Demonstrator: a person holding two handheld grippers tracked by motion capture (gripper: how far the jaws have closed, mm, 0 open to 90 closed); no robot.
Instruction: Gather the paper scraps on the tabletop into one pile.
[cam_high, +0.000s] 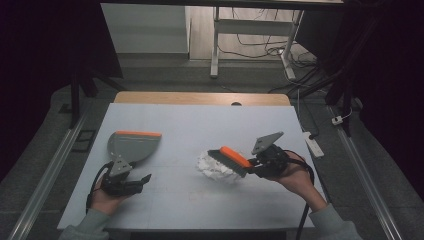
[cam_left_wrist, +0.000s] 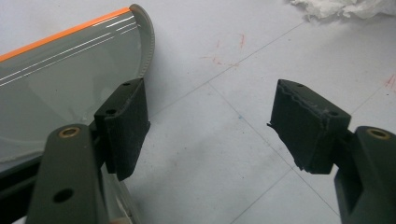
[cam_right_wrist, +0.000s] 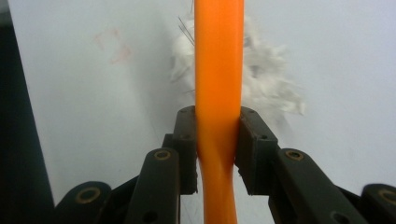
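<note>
The right gripper (cam_high: 254, 164) sits at the right of the table (cam_high: 200, 120), a little nearer than its middle, and is clamped on the brush (cam_high: 231, 160); in the right gripper view its two pads (cam_right_wrist: 186, 149) press hard against the orange handle (cam_right_wrist: 218, 93) from either side, with the handle running straight up between them and narrowing where they pinch it; in the high view the brush reaches left from that gripper, its orange back uppermost and its dark bristles turned down onto the white paper scraps (cam_high: 216, 169); the scraps lie in a loose heap just right of the table's centre, touching the bristles and partly under them. The left gripper (cam_high: 142, 179) rests at the near left, jaws spread wide with only bare table between them; nothing is held; in the left gripper view one pad (cam_left_wrist: 125, 126) stands just beside the curved rim of the dustpan (cam_left_wrist: 65, 79) without closing on it. The dustpan lies flat at the left, just beyond that gripper, with its orange lip (cam_high: 138, 133) on the far side, well apart from the scraps.
</note>
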